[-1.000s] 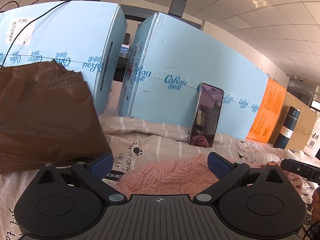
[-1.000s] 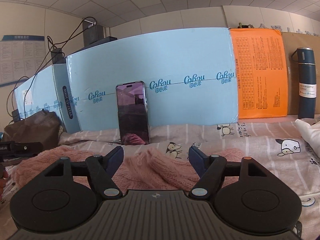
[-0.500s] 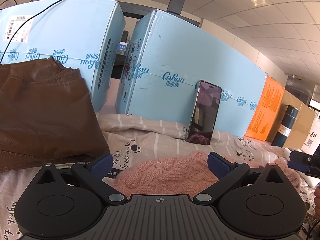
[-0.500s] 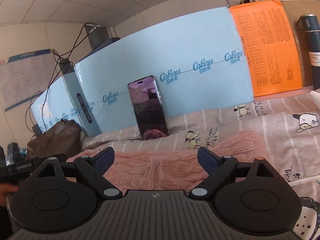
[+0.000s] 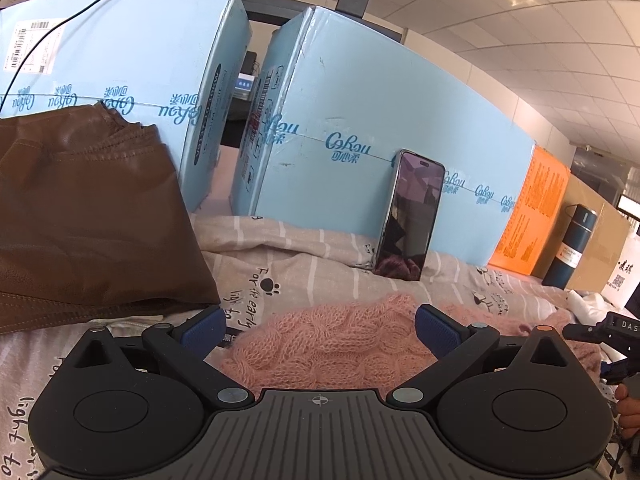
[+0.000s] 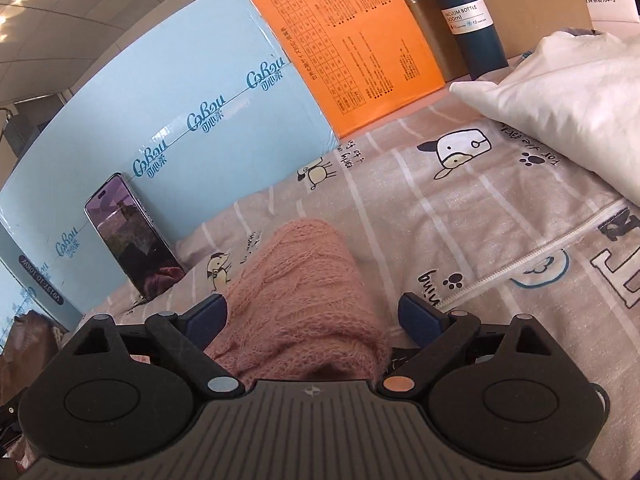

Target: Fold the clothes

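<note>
R gripper has its fingers spread wide, nothing pinched, w/ the pink sweater running between them from 6 toward 12 o'clock, so its long axis there lies along the fingers, rounded far end up on the sheet. L gripper is equally wide and empty-handed, sweater dead ahead at 12 and stretching off toward 3 (i.e. crosswise to it). R looks nearer the knit; brown jacket at L's 10, phone at 1.
</note>
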Demonstrator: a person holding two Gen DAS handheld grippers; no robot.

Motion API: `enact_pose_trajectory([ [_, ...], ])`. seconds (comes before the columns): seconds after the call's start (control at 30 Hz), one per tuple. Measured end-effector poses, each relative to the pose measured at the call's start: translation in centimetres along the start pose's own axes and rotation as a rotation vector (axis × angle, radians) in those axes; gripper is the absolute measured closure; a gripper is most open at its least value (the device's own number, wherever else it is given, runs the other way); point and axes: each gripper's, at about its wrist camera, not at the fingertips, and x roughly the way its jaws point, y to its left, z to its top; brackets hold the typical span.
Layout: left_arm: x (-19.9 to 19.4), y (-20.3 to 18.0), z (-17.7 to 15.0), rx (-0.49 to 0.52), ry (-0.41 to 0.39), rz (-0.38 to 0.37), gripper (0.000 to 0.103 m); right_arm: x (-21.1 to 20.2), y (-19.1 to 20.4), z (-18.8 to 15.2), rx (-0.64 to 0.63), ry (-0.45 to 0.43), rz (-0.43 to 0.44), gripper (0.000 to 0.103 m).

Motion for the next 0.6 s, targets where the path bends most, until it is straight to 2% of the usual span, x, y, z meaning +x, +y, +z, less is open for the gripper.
enact_pose_trajectory([
  [0.03,0.1,0.0,0.0,0.0,0.003,-0.001,0.001,0.1,0.3,-0.2,-0.016,0.009,0.016,0.018],
  [0.1,0.1,0.0,0.0,-0.001,0.006,-0.005,0.001,0.4,0.9,-0.6,-0.049,0.026,0.046,0.042],
  [0.13,0.1,0.0,-0.1,-0.001,0.007,-0.007,0.001,0.4,1.1,-0.8,-0.066,0.021,0.045,0.047],
  [0.2,0.2,0.0,-0.1,0.001,0.012,-0.005,0.001,0.0,1.4,-0.8,-0.09,-0.005,0.065,0.063],
  [0.27,0.3,0.0,-0.1,-0.002,0.019,-0.009,0.001,-0.7,1.6,-0.8,-0.111,-0.052,0.088,0.072],
  [0.37,0.3,0.1,-0.1,-0.01,0.02,-0.02,0.001,-1.8,1.7,-0.5,-0.127,-0.141,0.064,0.077],
  [0.5,0.2,0.1,-0.1,-0.011,0.014,-0.031,0.001,-3.2,0.4,0.7,-0.097,-0.234,-0.018,0.082],
  [0.6,0.2,0.0,-0.1,-0.011,0.013,-0.046,0.001,-4.3,-0.5,1.6,-0.074,-0.304,-0.08,0.083],
])
